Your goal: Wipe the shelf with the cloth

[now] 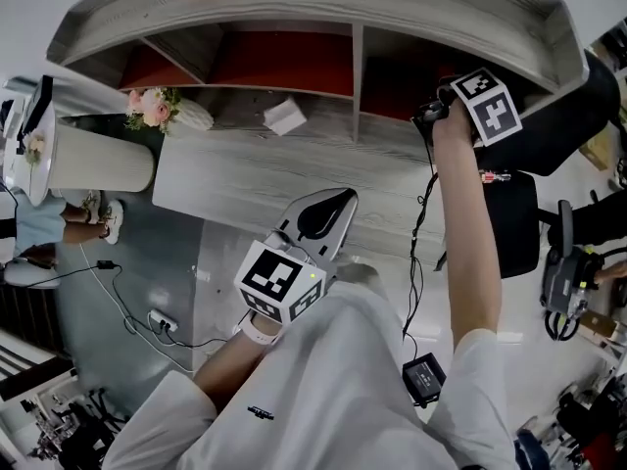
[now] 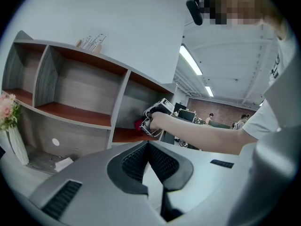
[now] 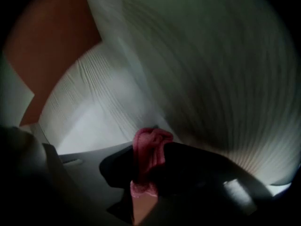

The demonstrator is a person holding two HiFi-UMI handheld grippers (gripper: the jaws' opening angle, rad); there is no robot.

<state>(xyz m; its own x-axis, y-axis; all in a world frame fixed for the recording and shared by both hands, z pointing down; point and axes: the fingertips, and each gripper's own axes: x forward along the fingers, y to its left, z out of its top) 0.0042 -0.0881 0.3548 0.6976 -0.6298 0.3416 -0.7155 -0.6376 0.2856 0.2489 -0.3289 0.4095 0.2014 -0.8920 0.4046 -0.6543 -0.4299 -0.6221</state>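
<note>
Right gripper view: cloth (image 3: 149,159) bunched, pink (pinched between jaws).

Your head camera looks steeply down over the desk (image 1: 255,179) onto the shelf (image 1: 323,6) beyond. The camera on your left gripper (image 1: 318,213) sits well back, facing the same shelf and your right gripper (image 2: 149,121). The right gripper's camera is close inside the shelf's right compartment, facing its wall.
</note>
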